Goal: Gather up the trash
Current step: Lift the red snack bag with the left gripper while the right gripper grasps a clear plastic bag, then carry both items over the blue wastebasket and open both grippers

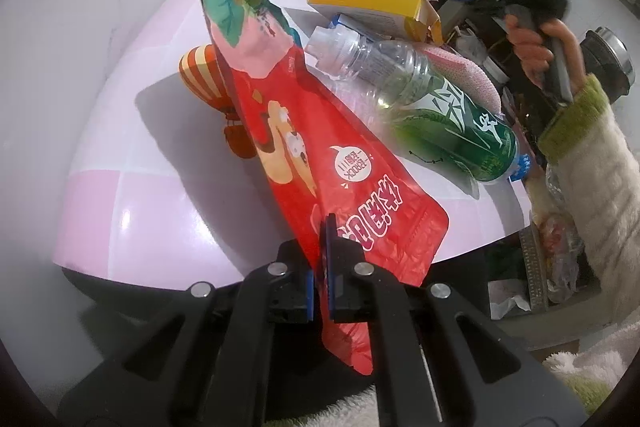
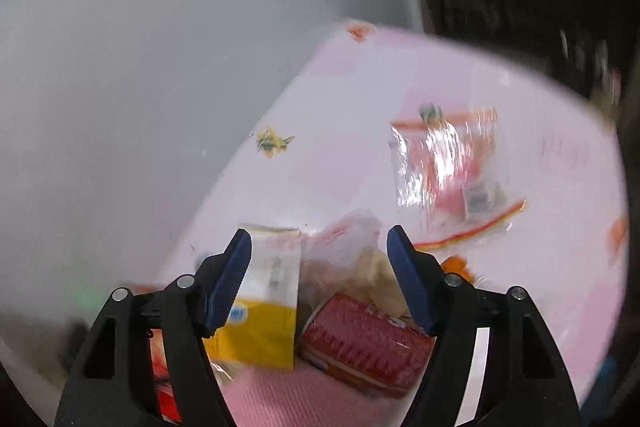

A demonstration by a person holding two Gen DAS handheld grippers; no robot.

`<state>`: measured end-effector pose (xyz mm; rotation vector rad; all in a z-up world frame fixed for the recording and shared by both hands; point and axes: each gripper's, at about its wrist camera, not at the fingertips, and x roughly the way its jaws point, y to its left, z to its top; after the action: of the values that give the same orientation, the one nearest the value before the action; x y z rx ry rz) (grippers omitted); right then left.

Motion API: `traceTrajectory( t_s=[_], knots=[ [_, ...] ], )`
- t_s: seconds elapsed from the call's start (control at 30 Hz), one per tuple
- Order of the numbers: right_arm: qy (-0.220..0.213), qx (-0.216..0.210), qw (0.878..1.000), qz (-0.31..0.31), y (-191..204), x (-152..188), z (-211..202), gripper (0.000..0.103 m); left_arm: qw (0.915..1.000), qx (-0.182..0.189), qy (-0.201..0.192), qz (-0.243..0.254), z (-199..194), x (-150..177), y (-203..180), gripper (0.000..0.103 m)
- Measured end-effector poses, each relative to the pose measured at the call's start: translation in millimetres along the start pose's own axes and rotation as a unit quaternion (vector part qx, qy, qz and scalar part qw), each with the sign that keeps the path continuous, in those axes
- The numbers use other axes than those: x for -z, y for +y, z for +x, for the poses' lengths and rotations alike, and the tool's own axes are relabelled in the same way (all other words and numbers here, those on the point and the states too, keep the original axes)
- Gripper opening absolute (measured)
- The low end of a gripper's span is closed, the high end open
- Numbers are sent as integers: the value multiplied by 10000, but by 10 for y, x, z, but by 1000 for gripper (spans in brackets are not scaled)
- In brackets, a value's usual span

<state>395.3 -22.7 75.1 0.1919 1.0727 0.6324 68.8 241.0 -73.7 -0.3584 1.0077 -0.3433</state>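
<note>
Pinched shut on the near edge of the red snack pouch, the left gripper held it up off the pink table, the pouch slanting away toward the far left. It looked flat, empty and very light, a slick foil film that would flop and could slide out of the pads; a hold on the sealed edge, as here, seemed the surest. Just right of it lay a clear plastic bottle with a green label, on its side, light and rigid but round and slippery, best taken across the body. Beyond that sat a yellow carton, stiff card, easily crushed.

In the blurred right wrist view, the right gripper stood with its jaws spread and nothing between the pads. Below it lay the yellow carton and a red packet, and farther off to the right a clear crinkly wrapper lay flat on the table, thin, glossy and likely awkward to lift except by a raised edge.
</note>
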Motion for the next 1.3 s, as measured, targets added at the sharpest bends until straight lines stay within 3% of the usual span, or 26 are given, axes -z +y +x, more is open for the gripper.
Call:
traceTrajectory(
  t_s=[0.13, 0.27, 0.37, 0.43, 0.53, 0.77, 0.97, 1.3],
  knots=[
    [424, -420, 9959, 685, -262, -28, 260, 69, 10000, 28, -5, 8, -4, 3, 8, 3],
    [712, -622, 9921, 831, -264, -3, 457, 66, 10000, 54, -10, -3, -11, 5, 19, 3],
    [756, -684, 9907, 907, -248, 22, 490, 48, 10000, 50, -22, 5, -23, 11, 16, 3],
    [767, -768, 9889, 1019, -260, 46, 498, 30, 10000, 46, -35, 1, -30, 15, 17, 3],
    [735, -898, 9864, 1167, -268, 87, 475, 15, 10000, 65, -67, -5, -42, 15, 16, 2],
    [167, -1239, 9819, 1426, -257, 136, 283, 7, 9992, 79, -385, 52, -221, 18, -24, 0],
    [-394, -1487, 9771, 1471, -181, 108, -40, 7, 9952, -7, -938, 291, -562, 34, -165, 0],
    [-1401, -921, 9800, 1072, -51, 277, -1019, 7, 9830, -156, -1608, 873, -1025, 58, -527, 0]
  ],
)
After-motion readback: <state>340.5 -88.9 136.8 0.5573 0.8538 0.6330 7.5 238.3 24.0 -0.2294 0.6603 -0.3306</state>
